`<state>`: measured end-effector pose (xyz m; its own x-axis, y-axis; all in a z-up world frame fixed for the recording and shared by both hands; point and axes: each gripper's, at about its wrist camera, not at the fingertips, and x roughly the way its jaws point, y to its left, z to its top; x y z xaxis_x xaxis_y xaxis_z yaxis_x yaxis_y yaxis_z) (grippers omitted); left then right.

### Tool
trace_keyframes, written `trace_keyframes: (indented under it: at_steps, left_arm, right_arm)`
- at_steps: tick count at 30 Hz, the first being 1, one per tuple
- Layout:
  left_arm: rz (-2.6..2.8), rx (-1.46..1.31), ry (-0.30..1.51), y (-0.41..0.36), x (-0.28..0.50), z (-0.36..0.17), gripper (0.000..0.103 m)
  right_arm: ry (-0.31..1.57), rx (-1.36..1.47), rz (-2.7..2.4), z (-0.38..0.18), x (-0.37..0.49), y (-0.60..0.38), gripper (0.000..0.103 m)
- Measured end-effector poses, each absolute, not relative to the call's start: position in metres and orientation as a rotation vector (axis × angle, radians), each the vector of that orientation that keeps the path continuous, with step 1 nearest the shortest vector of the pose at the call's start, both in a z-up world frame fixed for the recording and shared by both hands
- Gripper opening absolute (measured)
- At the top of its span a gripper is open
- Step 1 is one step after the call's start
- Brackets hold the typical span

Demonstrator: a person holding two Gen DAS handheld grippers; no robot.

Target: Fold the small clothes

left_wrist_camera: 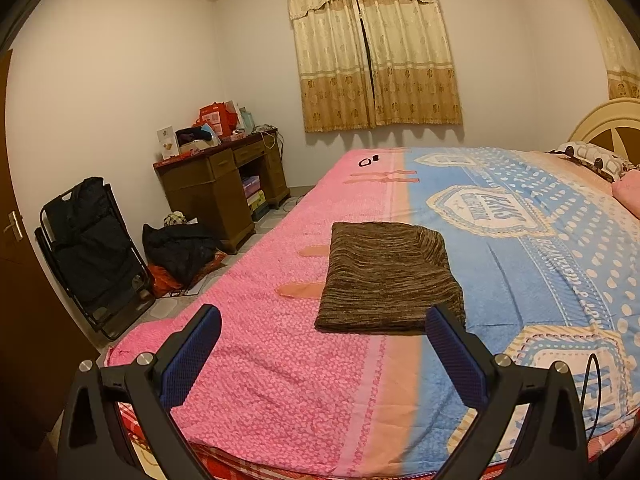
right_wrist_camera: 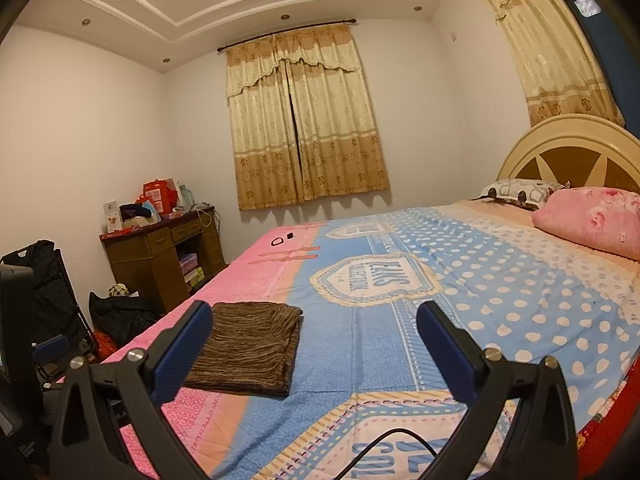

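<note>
Both grippers, left gripper [left_wrist_camera: 324, 354] and right gripper [right_wrist_camera: 314, 350], spread, short of folded brown garment [left_wrist_camera: 390, 276]

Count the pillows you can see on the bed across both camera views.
2. A pink pillow lies at the head of the bed, nearest the right claw's view edge; a white patterned pillow sits behind it against the headboard. More may be hidden beyond the frame.

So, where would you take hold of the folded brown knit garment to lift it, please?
Probably the near edge of the brown knit garment, approached low from the foot of the bed. It lies flat in stacked layers facing the open left gripper, so the jaws can pinch them together.
</note>
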<state>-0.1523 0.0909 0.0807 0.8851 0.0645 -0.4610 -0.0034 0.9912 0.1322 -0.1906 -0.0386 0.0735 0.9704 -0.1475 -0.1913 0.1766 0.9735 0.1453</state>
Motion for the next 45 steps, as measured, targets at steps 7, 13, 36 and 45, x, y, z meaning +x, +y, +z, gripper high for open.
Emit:
trace_keyframes:
  at_steps: [7, 13, 36, 45]
  left_arm:
    - [0.023, 0.117, 0.493, 0.0919, -0.1511, 0.0805, 0.102]
    - [0.026, 0.117, 0.493, 0.0923, -0.1504, 0.0795, 0.102]
    - [0.020, 0.093, 0.512, 0.0962, -0.1451, 0.0795, 0.102]
    - [0.070, 0.115, 0.474, 0.0923, -0.1480, 0.0789, 0.102]
  right_arm:
    - [0.191, 0.172, -0.164, 0.0732, -0.1908, -0.0411, 0.103]
    - [0.192, 0.172, -0.162, 0.0730, -0.1896, -0.0428, 0.103]
    - [0.199, 0.168, -0.159, 0.0737, -0.1895, -0.0415, 0.103]
    - [0.196, 0.168, -0.161, 0.0740, -0.1897, -0.0420, 0.103]
